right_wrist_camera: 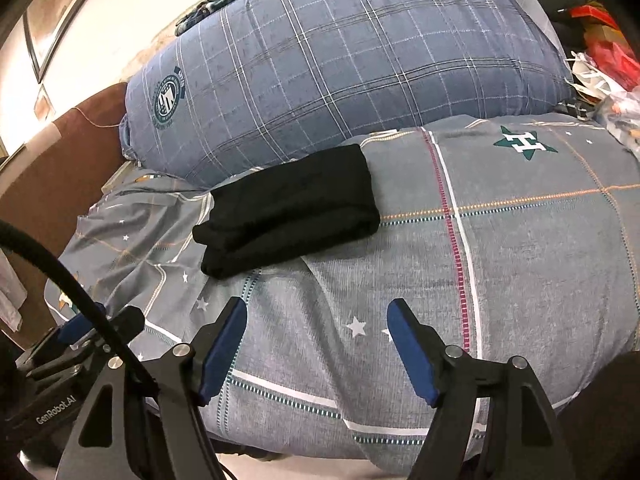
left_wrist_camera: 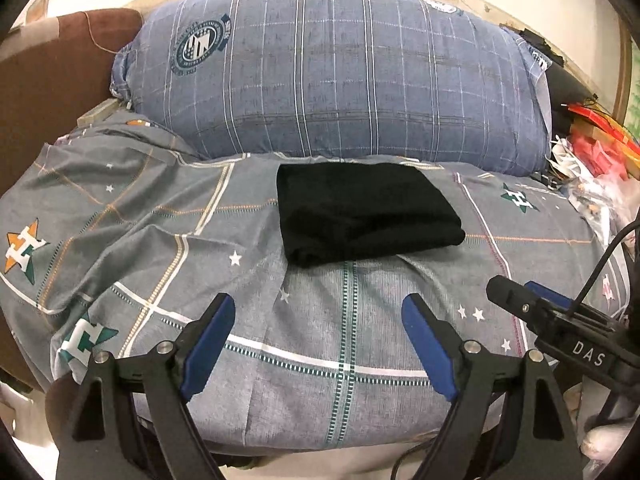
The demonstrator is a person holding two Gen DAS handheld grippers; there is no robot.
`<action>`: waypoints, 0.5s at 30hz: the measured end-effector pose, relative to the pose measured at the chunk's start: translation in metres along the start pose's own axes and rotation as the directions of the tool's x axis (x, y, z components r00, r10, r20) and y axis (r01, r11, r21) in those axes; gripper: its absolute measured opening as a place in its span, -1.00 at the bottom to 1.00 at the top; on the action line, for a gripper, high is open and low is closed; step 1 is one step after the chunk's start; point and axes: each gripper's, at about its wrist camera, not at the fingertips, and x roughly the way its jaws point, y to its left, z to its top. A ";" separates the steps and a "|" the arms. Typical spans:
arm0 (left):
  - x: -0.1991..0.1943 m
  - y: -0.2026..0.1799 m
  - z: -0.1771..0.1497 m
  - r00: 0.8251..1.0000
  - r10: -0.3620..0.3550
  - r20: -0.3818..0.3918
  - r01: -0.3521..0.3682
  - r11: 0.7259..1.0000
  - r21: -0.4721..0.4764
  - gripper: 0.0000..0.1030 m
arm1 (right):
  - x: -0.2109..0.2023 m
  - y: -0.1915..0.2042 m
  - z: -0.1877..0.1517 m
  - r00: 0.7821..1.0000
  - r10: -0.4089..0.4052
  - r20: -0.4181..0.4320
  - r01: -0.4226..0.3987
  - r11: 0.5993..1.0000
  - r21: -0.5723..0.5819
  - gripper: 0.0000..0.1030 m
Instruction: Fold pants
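Left wrist view: left claw [left_wrist_camera: 318, 312] spread wide, nothing between the blue pads [left_wrist_camera: 208, 350], hanging over the grey plaid bedsheet [left_wrist_camera: 360, 360]. Right claw [right_wrist_camera: 316, 318] equally wide and empty, just beside it, near the bed's front edge. Further out, black pants [left_wrist_camera: 366, 212] folded into a compact bundle, flat on the sheet, well apart from both claws. Behind them, big blue plaid pillow [left_wrist_camera: 340, 72], red clutter [left_wrist_camera: 596, 140] off right.

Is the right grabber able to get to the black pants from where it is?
Probably yes. The right gripper is open and empty, and only bare bedspread lies between it and the folded black pants ahead on its left.
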 end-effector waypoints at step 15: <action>0.008 -0.001 -0.006 0.999 -0.001 -0.033 0.000 1.000 -0.007 0.64 | 0.010 -0.001 -0.004 0.999 -0.002 -0.033 0.002 1.000 0.005 0.54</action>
